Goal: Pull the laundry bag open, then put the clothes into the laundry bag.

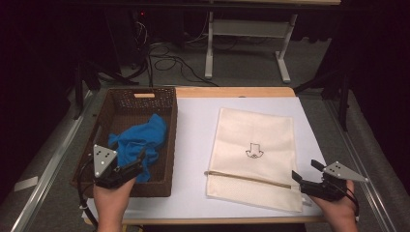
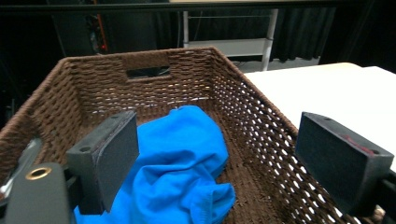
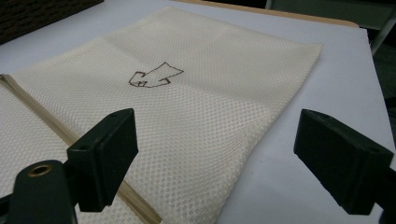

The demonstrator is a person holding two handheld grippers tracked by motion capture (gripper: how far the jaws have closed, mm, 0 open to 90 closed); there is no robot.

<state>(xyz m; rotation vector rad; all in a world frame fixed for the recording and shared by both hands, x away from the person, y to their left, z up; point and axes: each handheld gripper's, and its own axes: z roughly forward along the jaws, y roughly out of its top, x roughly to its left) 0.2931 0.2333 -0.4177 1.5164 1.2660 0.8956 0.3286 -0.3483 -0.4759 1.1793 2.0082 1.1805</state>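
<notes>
left gripper (image 1: 126,170): jaws wide apart, empty, over basket (image 1: 167,145) | blue cloth (image 1: 141,140): lying in basket | right gripper (image 1: 305,179): jaws wide apart, empty, beside mesh bag (image 1: 254,154) on surface (image 1: 193,145)

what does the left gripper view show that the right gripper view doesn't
Left gripper view: a blue cloth crumpled inside a brown wicker basket, seen between the open left claw.

Right gripper view: a cream mesh bag with a small drawn mark, lying flat ahead of the open right claw.

Both: the white table surface, and claws gripping nothing.
</notes>
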